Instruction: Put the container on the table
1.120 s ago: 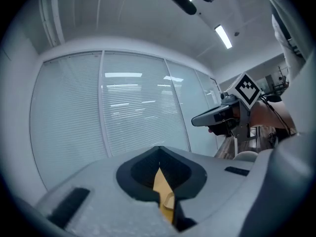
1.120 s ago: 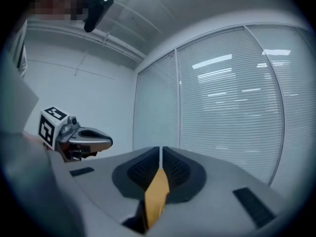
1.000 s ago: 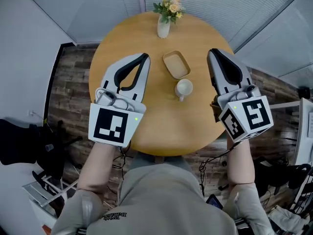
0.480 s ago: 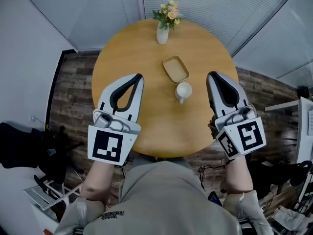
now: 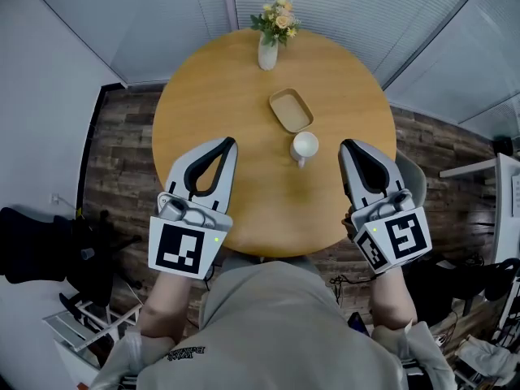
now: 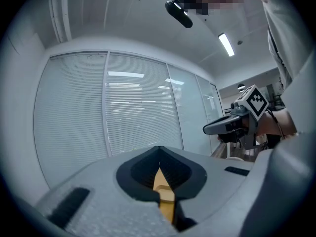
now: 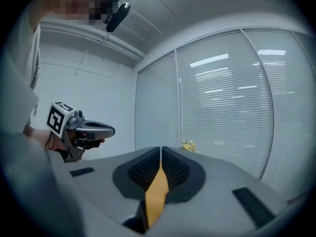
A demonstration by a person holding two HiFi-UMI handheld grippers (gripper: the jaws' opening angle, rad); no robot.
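A shallow tan container (image 5: pixel 291 110) lies on the round wooden table (image 5: pixel 244 63), just past the middle. Right in front of it stands a white mug (image 5: pixel 305 146). My left gripper (image 5: pixel 230 141) hovers over the table's near left part, shut and holding nothing. My right gripper (image 5: pixel 348 144) is over the near right edge, also shut and empty. Both are well apart from the container. The left gripper view shows its jaws (image 6: pixel 159 149) closed, with the right gripper (image 6: pixel 232 125) beyond. In the right gripper view the closed jaws (image 7: pixel 160 149) face blinds.
A white vase of flowers (image 5: pixel 269 43) stands at the table's far edge; the flowers (image 7: pixel 188 145) also show in the right gripper view. A grey chair (image 5: pixel 412 181) sits at the table's right, a black chair (image 5: pixel 32 242) to the left. Glass walls with blinds surround the space.
Both grippers have drawn back from beside the container toward the table's near edge. Container, mug and vase stay where they were.
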